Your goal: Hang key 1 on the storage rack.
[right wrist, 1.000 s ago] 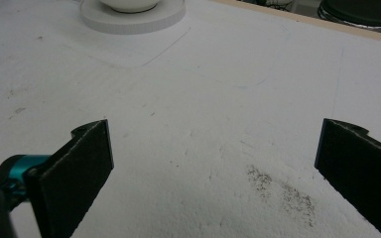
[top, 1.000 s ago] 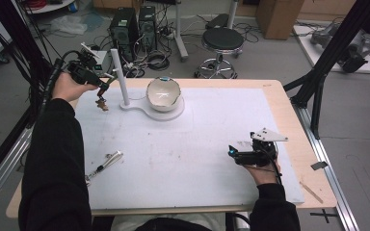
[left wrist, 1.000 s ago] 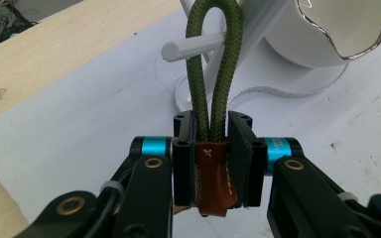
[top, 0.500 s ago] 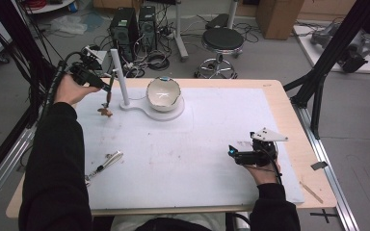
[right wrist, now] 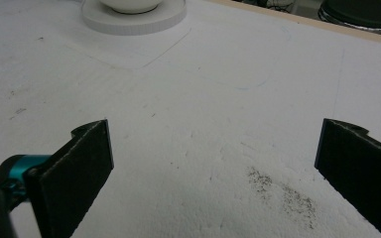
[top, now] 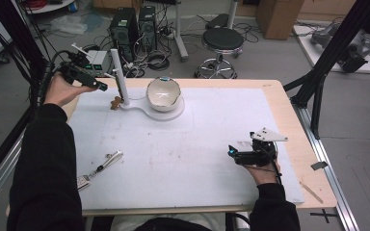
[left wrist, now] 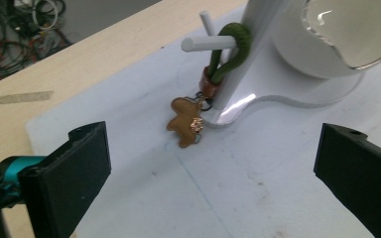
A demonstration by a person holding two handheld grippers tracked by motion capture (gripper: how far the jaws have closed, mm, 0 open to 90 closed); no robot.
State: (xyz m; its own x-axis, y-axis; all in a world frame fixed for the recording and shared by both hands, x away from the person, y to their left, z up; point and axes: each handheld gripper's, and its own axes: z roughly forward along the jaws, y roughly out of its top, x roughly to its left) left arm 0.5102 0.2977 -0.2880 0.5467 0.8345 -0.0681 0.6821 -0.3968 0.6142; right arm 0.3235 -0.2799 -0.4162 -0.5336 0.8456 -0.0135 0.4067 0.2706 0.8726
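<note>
Step in hand: hanging a keychain on a peg stand; judged as the release just made, with the left hand-held gripper (top: 101, 87) backing off.
Keychain (left wrist: 186, 120): a brown gingerbread-figure charm on a green cord loop (left wrist: 230, 49). The loop sits over a white peg (left wrist: 208, 43) of the stand; the charm dangles beside the post, low over the white mat.
Stand (top: 117, 72): white upright post with short pegs, rising from a flat white base at the far left of the tabletop (top: 279, 103).
Bowl (top: 164, 93): white, on the round end of the same base, just beside the post.
Left hand-held gripper, state: jaws spread wide, having just been opening, with nothing between them; the keychain hangs free ahead of them.
Right hand-held gripper (top: 231, 152): resting low at the near right of the mat, jaws spread, nothing in them.
Second keychain (top: 107, 160): pale strap with a tag, lying flat at the near left of the mat, well apart from the stand.
Next move, judged: swing the left hand-held gripper back to the strap on the mat, close on it, and carry it to a free peg; the loop must be held open enough to slip over the peg tip without knocking the hung cord.
</note>
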